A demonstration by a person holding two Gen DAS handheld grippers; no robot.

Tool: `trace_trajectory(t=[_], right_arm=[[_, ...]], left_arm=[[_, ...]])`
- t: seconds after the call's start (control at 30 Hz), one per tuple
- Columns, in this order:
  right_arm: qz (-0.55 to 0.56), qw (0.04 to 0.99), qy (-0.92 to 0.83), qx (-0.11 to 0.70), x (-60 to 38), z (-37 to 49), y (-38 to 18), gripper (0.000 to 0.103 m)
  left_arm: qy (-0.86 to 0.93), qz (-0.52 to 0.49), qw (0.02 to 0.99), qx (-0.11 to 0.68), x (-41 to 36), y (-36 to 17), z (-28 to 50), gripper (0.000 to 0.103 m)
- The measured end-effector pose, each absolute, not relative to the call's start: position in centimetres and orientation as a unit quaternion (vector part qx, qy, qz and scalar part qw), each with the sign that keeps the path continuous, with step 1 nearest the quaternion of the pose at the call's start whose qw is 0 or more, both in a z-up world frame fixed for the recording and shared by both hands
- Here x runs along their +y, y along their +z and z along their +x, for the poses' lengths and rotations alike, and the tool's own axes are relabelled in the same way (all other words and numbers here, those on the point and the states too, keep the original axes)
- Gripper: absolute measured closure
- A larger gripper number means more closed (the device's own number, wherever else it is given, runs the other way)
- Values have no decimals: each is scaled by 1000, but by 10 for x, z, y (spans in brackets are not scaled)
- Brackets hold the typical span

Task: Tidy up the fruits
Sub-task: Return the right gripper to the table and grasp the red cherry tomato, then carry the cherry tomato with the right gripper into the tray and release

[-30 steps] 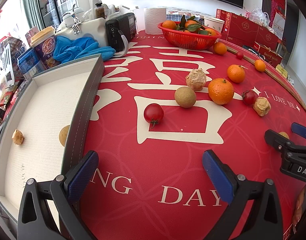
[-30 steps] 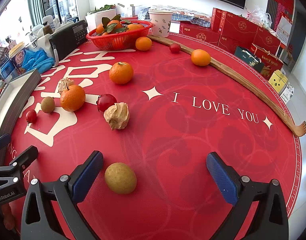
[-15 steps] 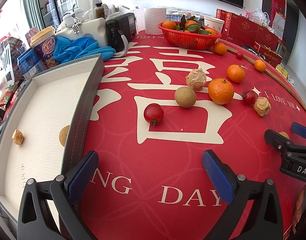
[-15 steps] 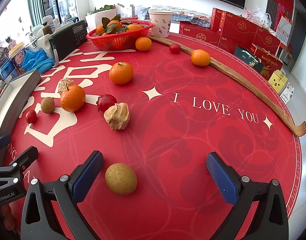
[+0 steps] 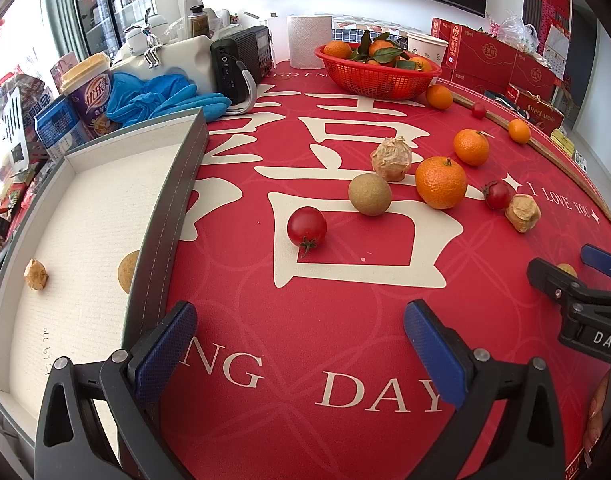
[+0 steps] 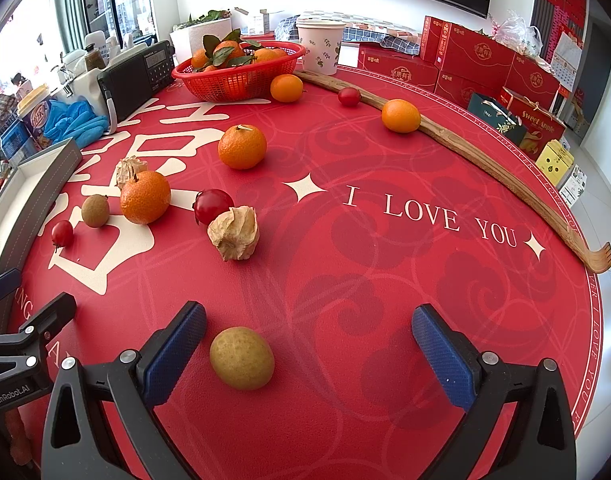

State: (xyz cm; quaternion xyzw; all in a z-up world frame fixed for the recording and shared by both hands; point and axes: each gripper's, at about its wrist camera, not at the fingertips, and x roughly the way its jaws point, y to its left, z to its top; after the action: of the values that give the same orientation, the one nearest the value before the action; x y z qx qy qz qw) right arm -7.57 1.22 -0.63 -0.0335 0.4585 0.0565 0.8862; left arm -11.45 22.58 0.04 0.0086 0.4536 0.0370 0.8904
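Loose fruit lies on the red table mat. A tan round fruit (image 6: 241, 358) sits between the pads of my right gripper (image 6: 308, 354), nearer the left pad, untouched; the gripper is open. My left gripper (image 5: 299, 354) is open over bare mat beside the grey-edged white tray (image 5: 167, 216). The tray holds a tan fruit (image 5: 128, 272) and a small husked fruit (image 5: 35, 274). Ahead lie a cherry tomato (image 5: 306, 226), a brown round fruit (image 5: 369, 194), a husked fruit (image 5: 391, 159), a mandarin (image 5: 440, 182), another tomato (image 6: 212, 205) and another husked fruit (image 6: 234, 239).
A red basket (image 6: 241, 76) of mandarins stands at the back, with further mandarins (image 6: 400, 115) and a small tomato (image 6: 348, 96) near a curved wooden stick (image 6: 485, 160). A radio (image 5: 243, 62), blue gloves (image 5: 161, 96) and cups crowd the back left. Red boxes (image 6: 477, 56) line the right.
The right wrist view has shifted very slightly; the tan fruit sits a touch further right between the pads. Nothing else has moved.
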Motion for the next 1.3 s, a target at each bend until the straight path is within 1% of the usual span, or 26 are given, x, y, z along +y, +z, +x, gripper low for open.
trace_trajectory(t=[0.43,0.47,0.5,0.53,0.57,0.6,0.63,0.67,0.7,0.73,0.83,0.97,1.3], right_arm=[[-41,884,86,457,16,-74,-5,0],[-42,885,92,454,17,-75,-4,4],[-47,887,95,450,20,-77,-3,9],[-54,889,96,445,22,-79,-2,20],[-55,890,101,441,24,-80,0,25],[-57,891,104,438,25,-81,1,36],[-58,892,106,435,26,-83,1,47],[-58,892,110,434,27,-84,2,62],[-55,893,115,432,27,-85,3,72],[-49,893,119,432,26,-85,3,79],[9,885,151,441,14,-83,4,79],[46,884,155,439,2,-82,7,79],[69,883,169,432,-3,-87,12,79]], left_arm=[[29,5,890,456,215,0,-88,1],[30,6,890,455,215,1,-85,3],[30,6,891,454,215,1,-82,7],[29,2,891,453,215,2,-79,10],[28,-2,890,454,215,2,-76,14],[21,-9,891,454,215,2,-75,24],[20,-12,892,451,215,4,-75,30],[20,-8,894,447,214,5,-75,46],[16,-6,895,445,213,7,-75,73],[16,-2,895,446,212,8,-76,82],[18,-9,893,449,213,9,-80,81],[27,-9,900,436,216,19,-91,81],[57,1,917,394,226,52,-120,81]])
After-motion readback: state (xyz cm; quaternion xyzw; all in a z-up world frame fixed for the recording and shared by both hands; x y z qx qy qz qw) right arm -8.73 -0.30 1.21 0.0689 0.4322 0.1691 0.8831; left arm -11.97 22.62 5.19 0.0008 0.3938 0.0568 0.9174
